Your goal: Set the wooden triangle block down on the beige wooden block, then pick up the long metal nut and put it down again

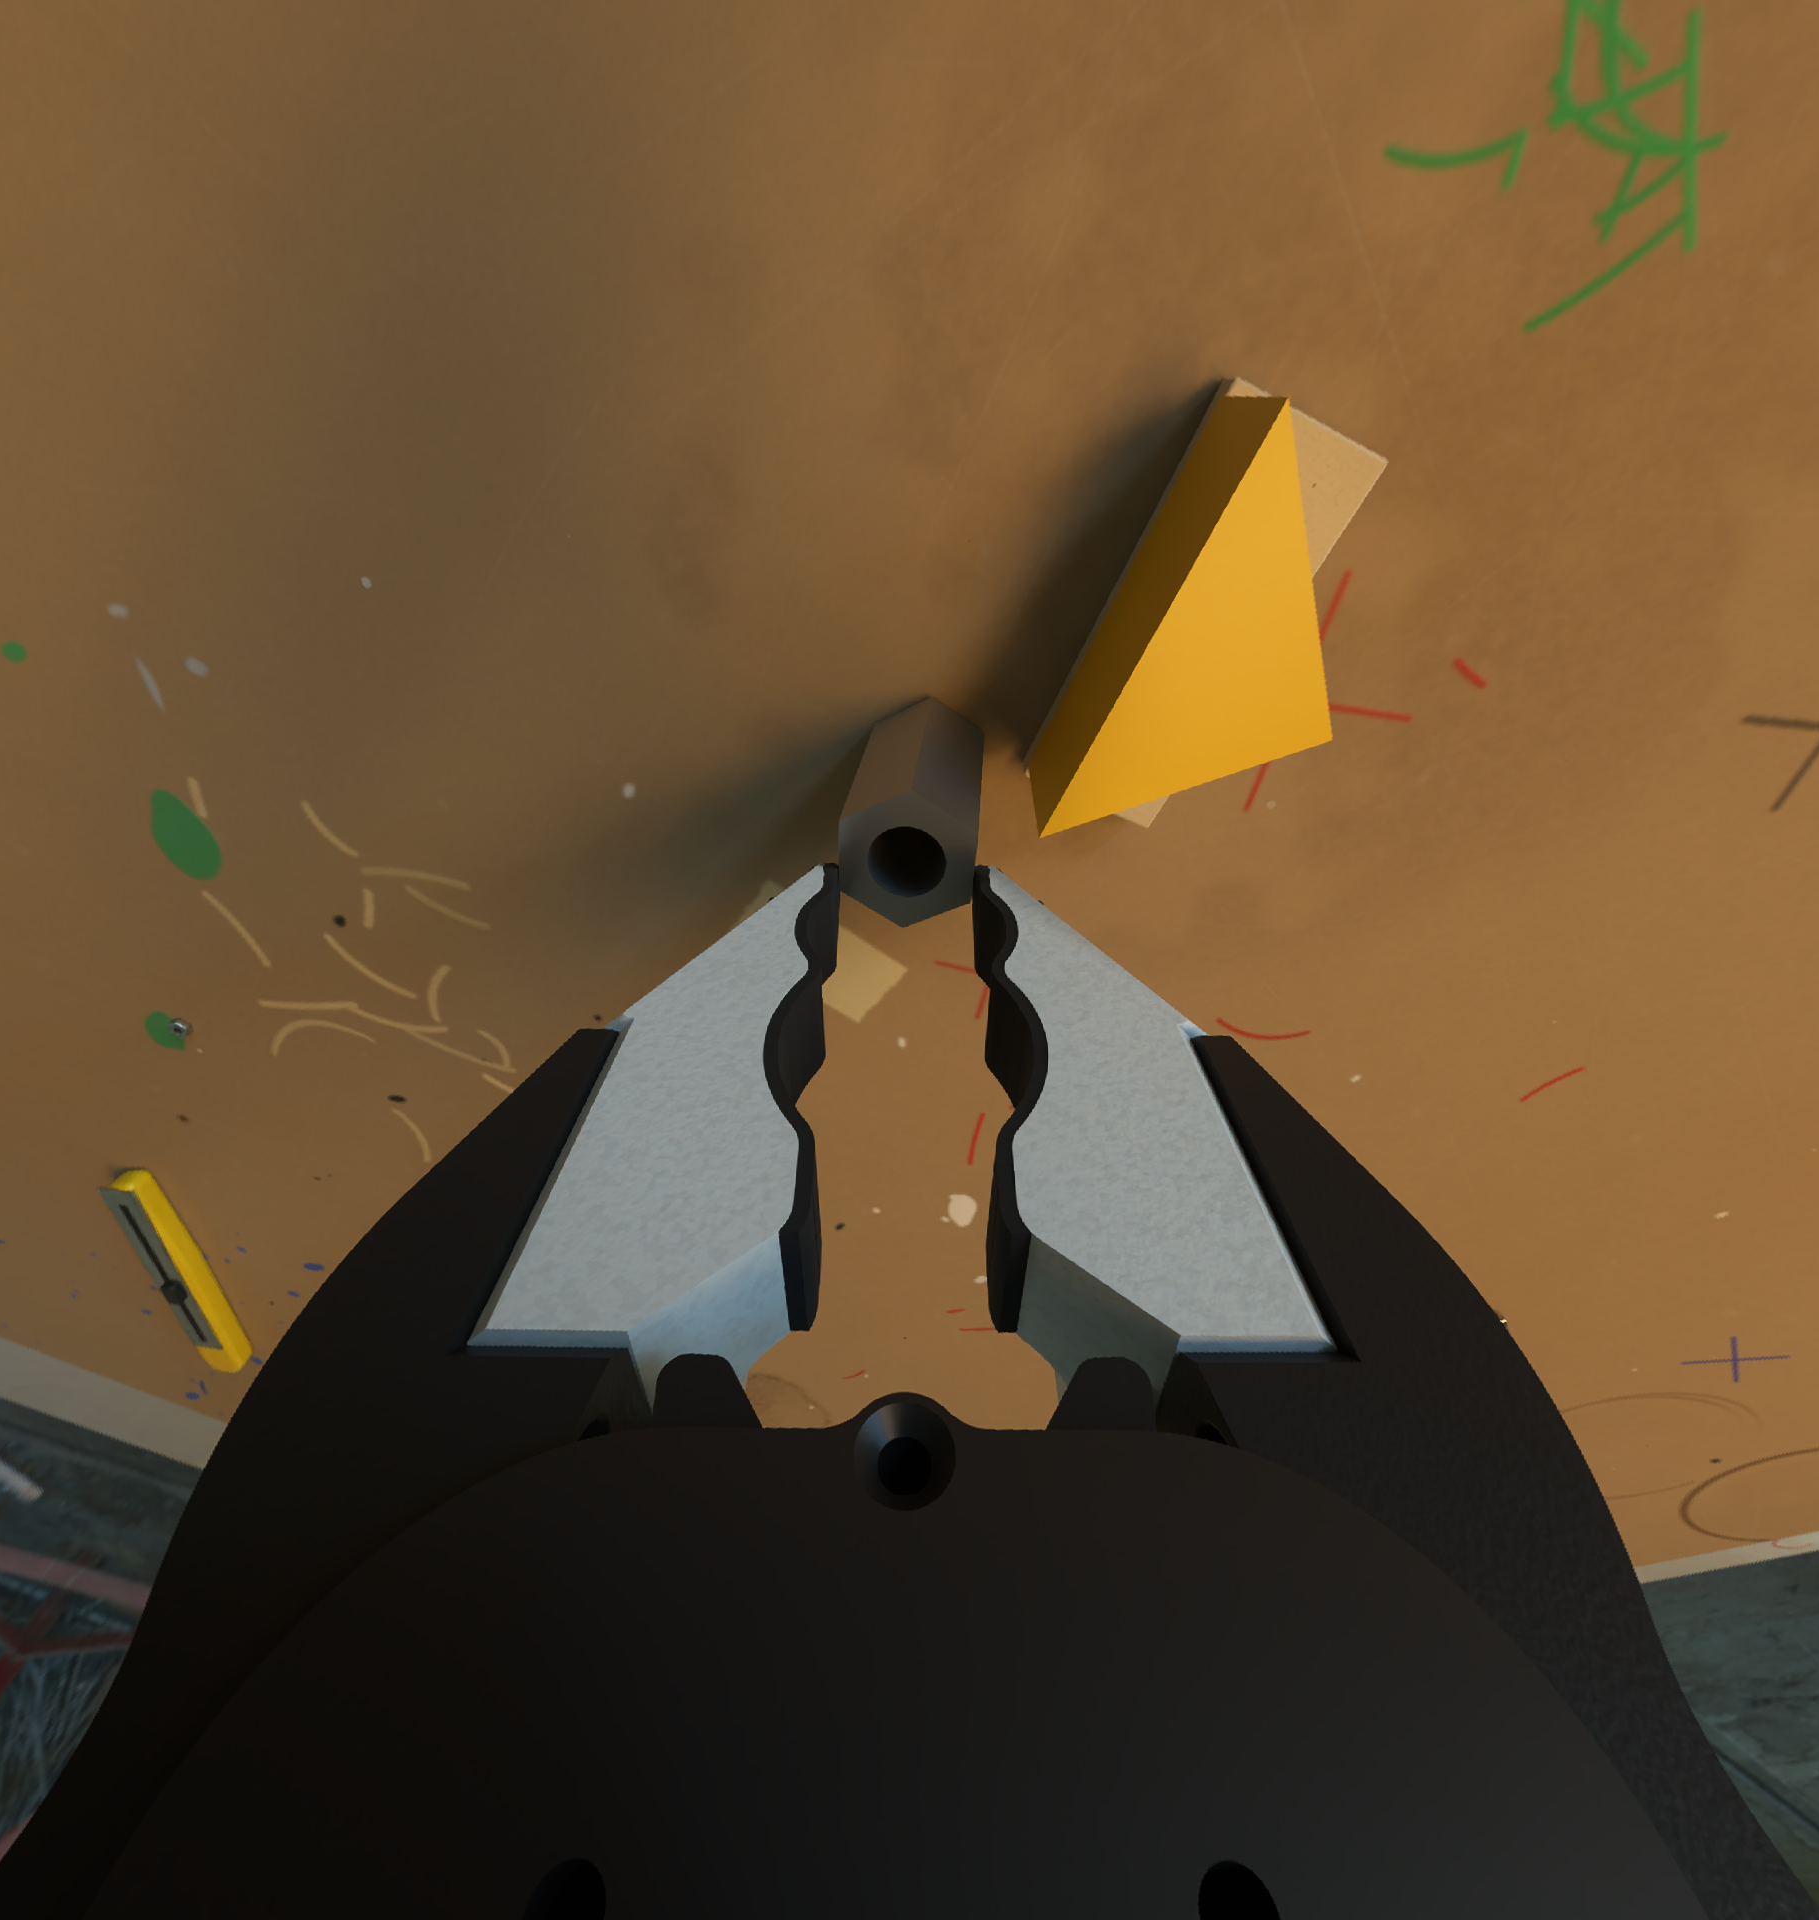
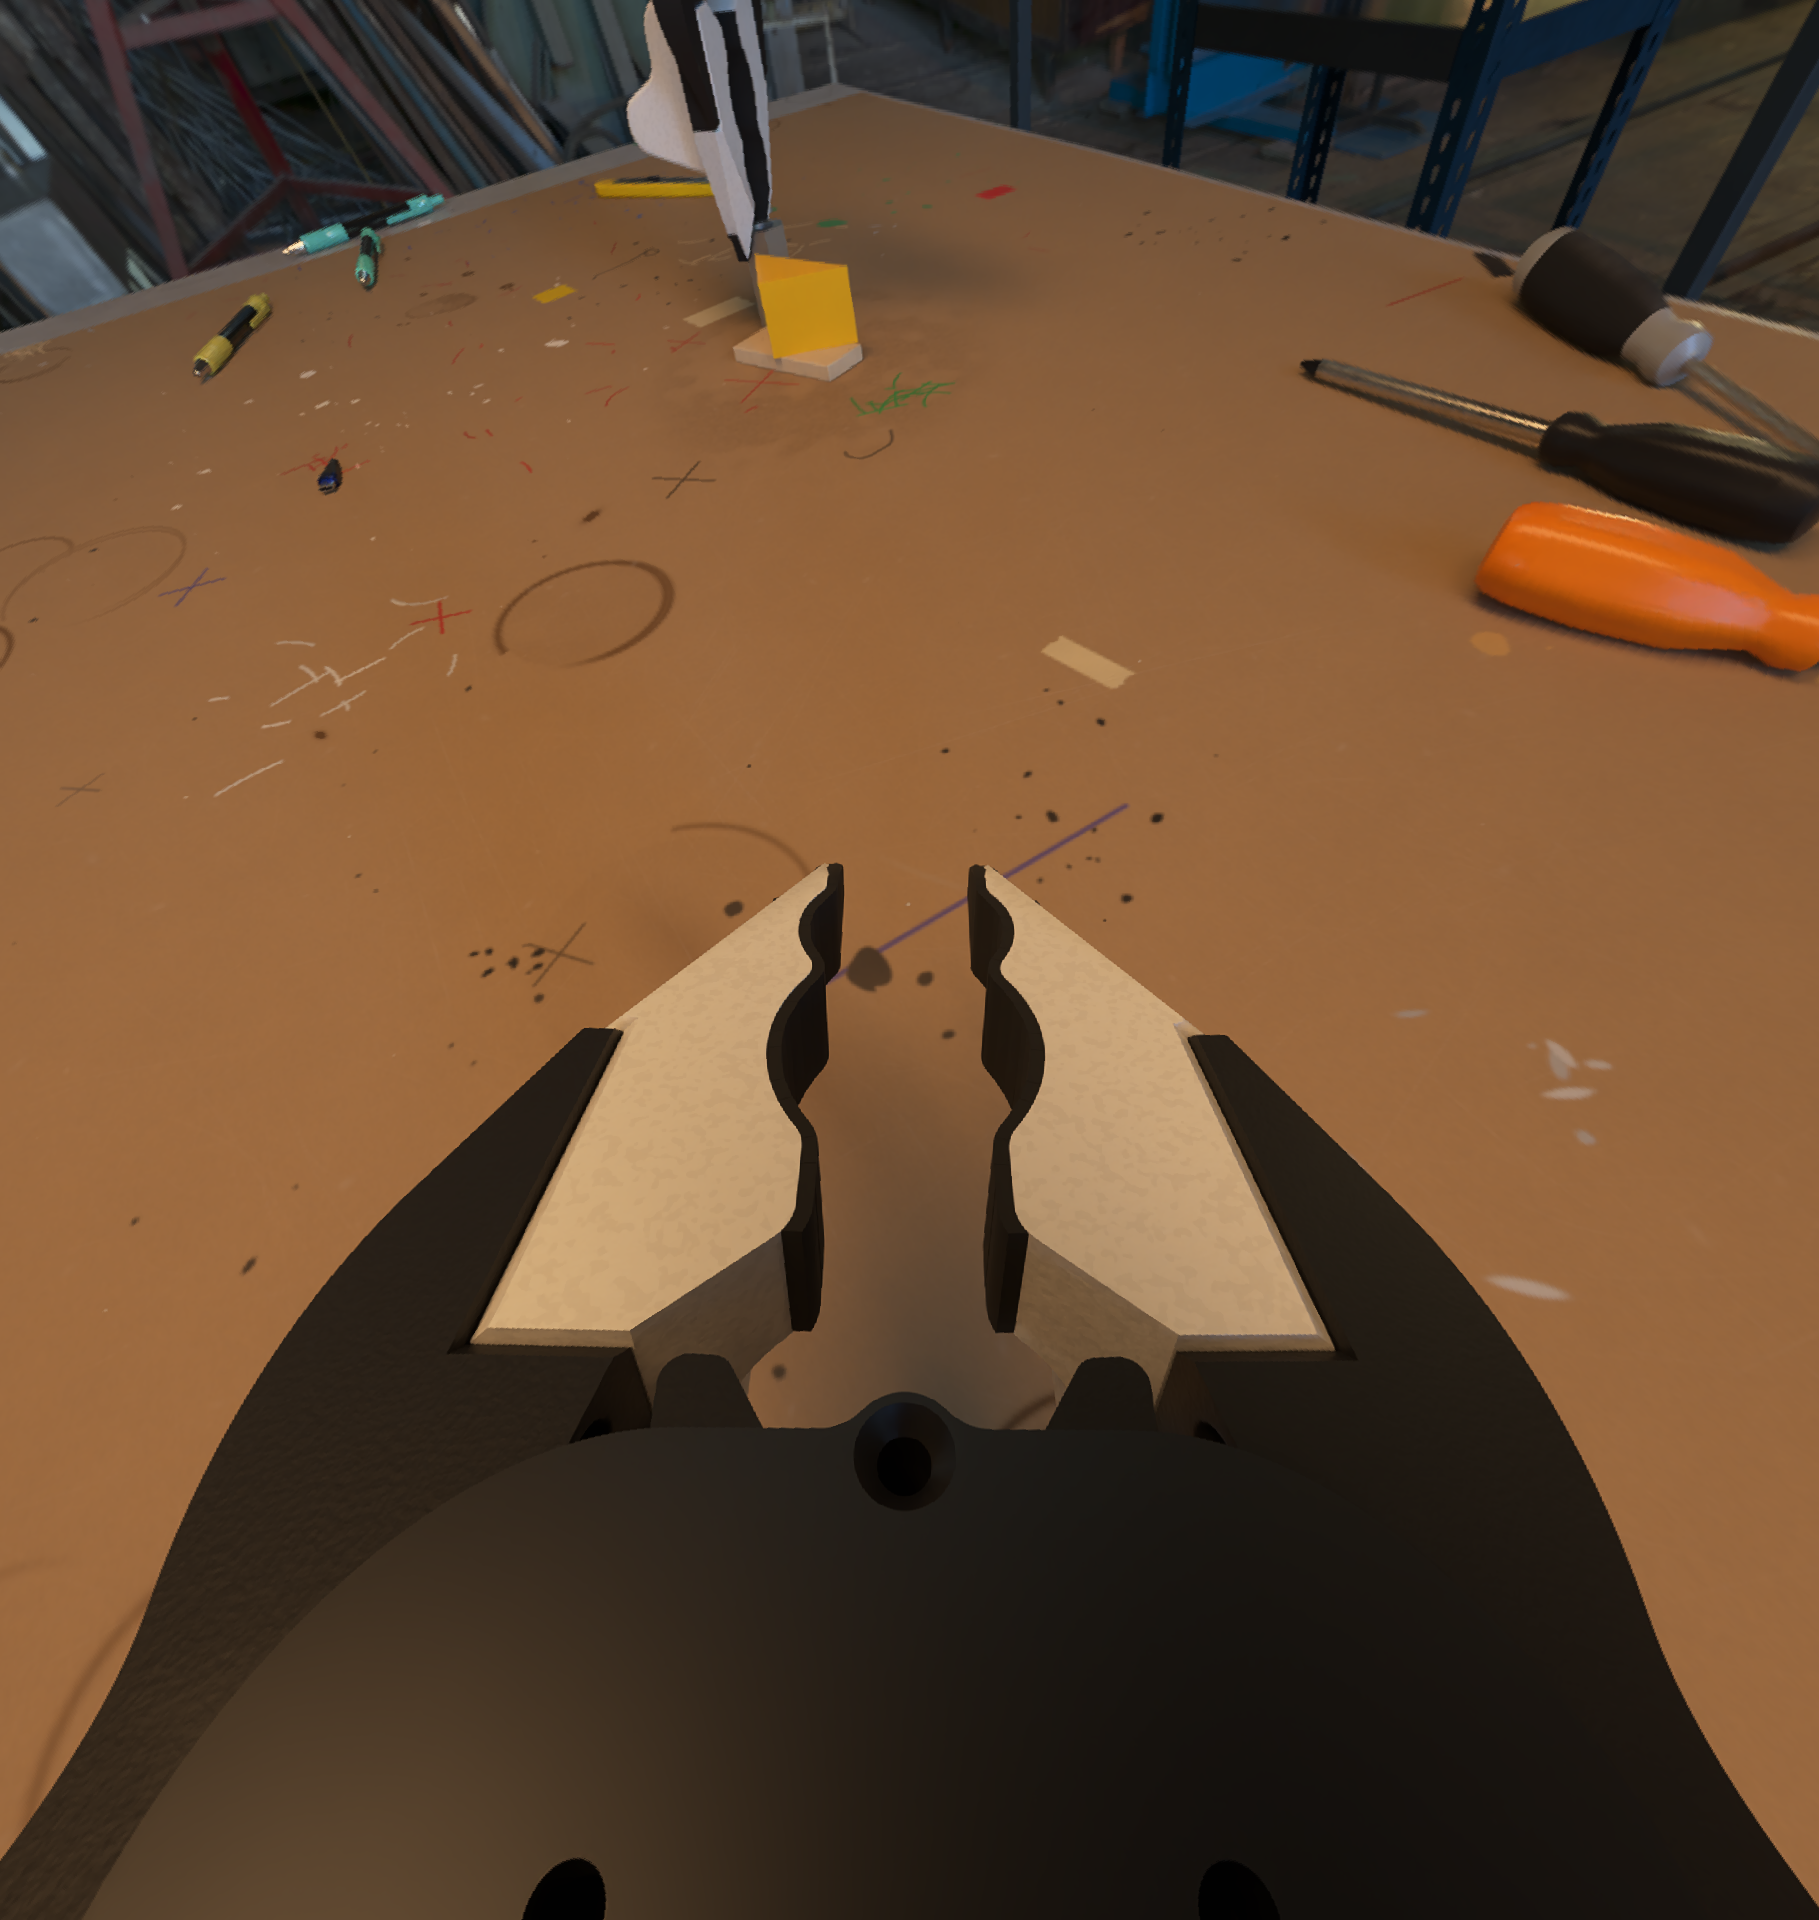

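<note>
My left gripper (image 1: 905,878) points down at the table, its fingertips shut on the near end of the long metal nut (image 1: 910,805), a dark hexagonal tube held upright. I cannot tell if its far end touches the table. Just right of it, the yellow wooden triangle block (image 1: 1217,644) rests on the flat beige wooden block (image 1: 1336,488). In the right wrist view the left gripper (image 2: 754,234) and the nut (image 2: 773,241) show far off, beside the triangle (image 2: 806,307) on the beige block (image 2: 811,362). My right gripper (image 2: 905,878) is open and empty, low over the brown table.
A yellow utility knife (image 1: 178,1268) lies near the table edge at the lower left. In the right wrist view, an orange-handled screwdriver (image 2: 1653,587), a black-handled one (image 2: 1694,478) and a mallet (image 2: 1601,301) lie at the right. Pens (image 2: 230,332) lie at the far left.
</note>
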